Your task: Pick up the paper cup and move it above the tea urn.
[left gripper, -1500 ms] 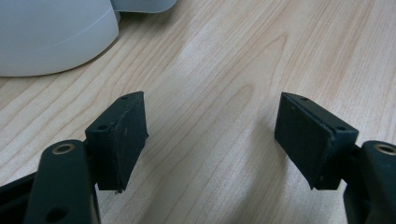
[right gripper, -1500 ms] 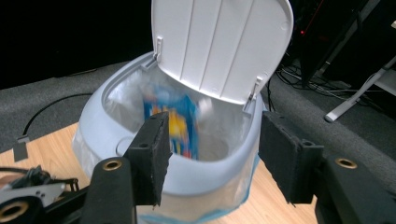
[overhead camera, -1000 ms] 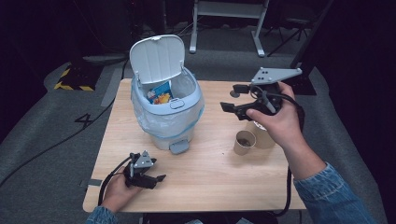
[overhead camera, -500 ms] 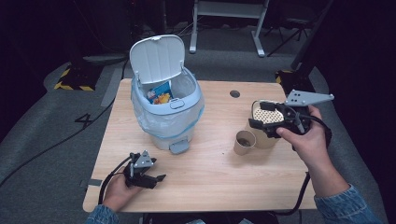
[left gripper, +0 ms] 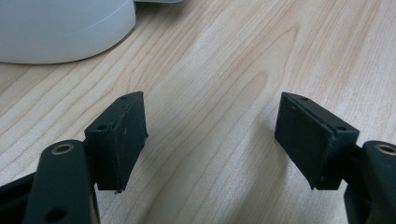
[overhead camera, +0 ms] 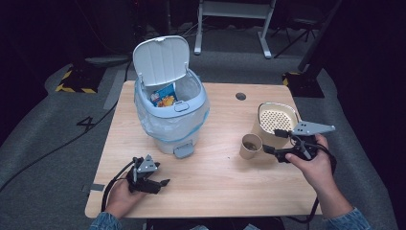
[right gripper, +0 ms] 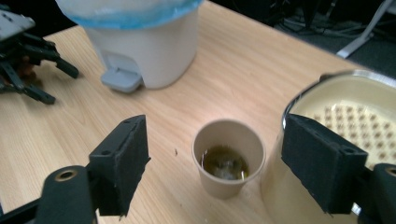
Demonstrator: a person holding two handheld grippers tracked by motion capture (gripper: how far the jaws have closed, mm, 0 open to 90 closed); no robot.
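Right gripper sits near the right edge of the table, about midway along it. Its jaws are spread wide with nothing between the pads. In the right gripper view they frame the paper cup, which stands upright on the wood just ahead of them, untouched.

Cup: right half of the table, between the bin and the strainer bowl. It is open at the top, with a little brownish liquid and some residue at the bottom.

Strainer bowl: cream, with a perforated insert, just beside the cup on the side toward the right edge. Whether the two touch I cannot tell. In the right gripper view the bowl sits behind the right jaw.

Left gripper: near the front-left corner of the table, low over the wood. Its jaws are apart, with bare wood grain between them in the left gripper view. The bin's white base shows at the upper left of that view.

Bin: a white pedal bin toward the back-left of the table, lid standing open, lined with a clear bag. A blue and yellow packet lies inside. Its pedal points toward the front edge.
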